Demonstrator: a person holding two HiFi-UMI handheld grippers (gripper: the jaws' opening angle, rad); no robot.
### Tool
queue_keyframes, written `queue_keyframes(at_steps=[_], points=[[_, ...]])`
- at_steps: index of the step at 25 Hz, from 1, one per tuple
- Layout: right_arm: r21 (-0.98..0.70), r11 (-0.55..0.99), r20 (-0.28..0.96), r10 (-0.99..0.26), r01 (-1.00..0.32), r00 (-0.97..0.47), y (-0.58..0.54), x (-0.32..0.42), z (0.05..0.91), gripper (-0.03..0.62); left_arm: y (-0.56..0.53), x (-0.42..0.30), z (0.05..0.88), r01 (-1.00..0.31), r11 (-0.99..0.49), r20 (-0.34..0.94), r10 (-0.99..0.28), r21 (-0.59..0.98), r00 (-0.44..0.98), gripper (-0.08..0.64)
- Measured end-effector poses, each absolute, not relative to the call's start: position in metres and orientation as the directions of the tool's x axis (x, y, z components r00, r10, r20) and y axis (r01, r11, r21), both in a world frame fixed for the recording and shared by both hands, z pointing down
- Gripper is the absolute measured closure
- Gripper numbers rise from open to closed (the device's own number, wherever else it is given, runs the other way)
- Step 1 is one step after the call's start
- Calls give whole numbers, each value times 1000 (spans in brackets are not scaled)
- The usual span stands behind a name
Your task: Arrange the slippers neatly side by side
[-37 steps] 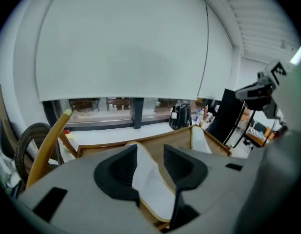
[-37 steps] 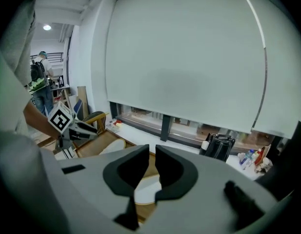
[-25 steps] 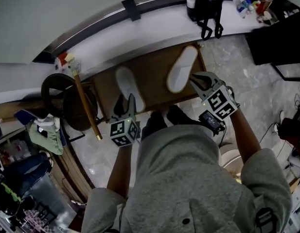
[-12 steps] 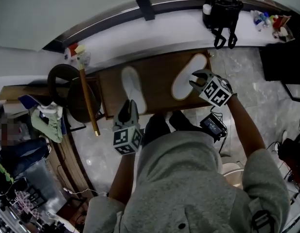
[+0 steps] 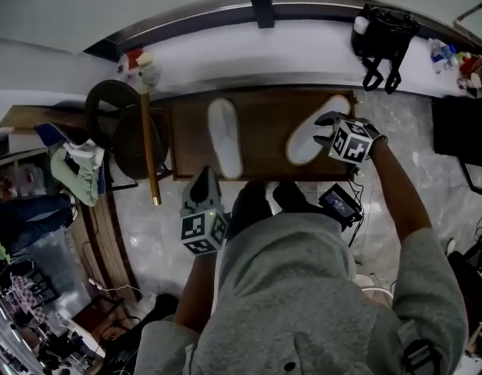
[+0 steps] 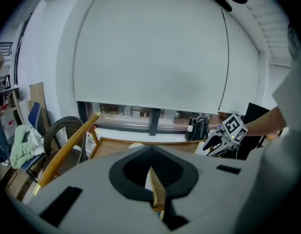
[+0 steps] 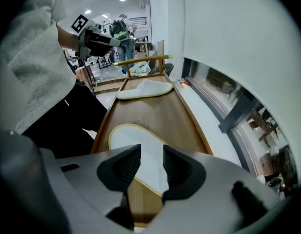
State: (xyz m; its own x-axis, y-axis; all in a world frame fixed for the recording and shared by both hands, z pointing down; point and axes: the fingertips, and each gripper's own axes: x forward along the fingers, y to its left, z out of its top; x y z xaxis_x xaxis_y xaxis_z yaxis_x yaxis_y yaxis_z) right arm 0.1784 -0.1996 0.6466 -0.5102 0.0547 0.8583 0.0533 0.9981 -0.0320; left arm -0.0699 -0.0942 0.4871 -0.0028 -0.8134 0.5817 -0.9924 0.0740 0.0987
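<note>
Head view: the right slipper is lying slanted at the right end of the wooden board. It is sitting well apart from the left slipper, which is running straight back from the front edge. The right gripper has been dropping onto the slanted one, its jaws just opening wide. They are standing apart over its right-hand end, clamping nothing yet, so a grasp looks imminent. The left gripper has just been closing on nothing and is hanging empty off the front edge.
</note>
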Motion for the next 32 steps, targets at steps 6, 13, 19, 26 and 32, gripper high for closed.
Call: queue_keyframes(at_steps=[6,13,19,26,32], points=[[-65,983,901,131,170,-414,-199,183,670,457,-94,-70,488,-992,101,590,-807,76,-37,545],[-137,973,895,202,186,-398,-192,183,678,471,-92,-82,492,-983,170,609,-788,73,-91,545],[-149,972,887,212,179,-411,-191,182,670,549,-95,-87,493,-978,185,611,-786,94,-90,545],[-138,987,860,161,82,-484,-199,162,650,555,-99,-93,497,-980,158,603,-796,119,-55,545],[-127,991,857,85,-48,-509,-202,148,632,557,-103,-103,500,-980,119,600,-800,160,1,545]])
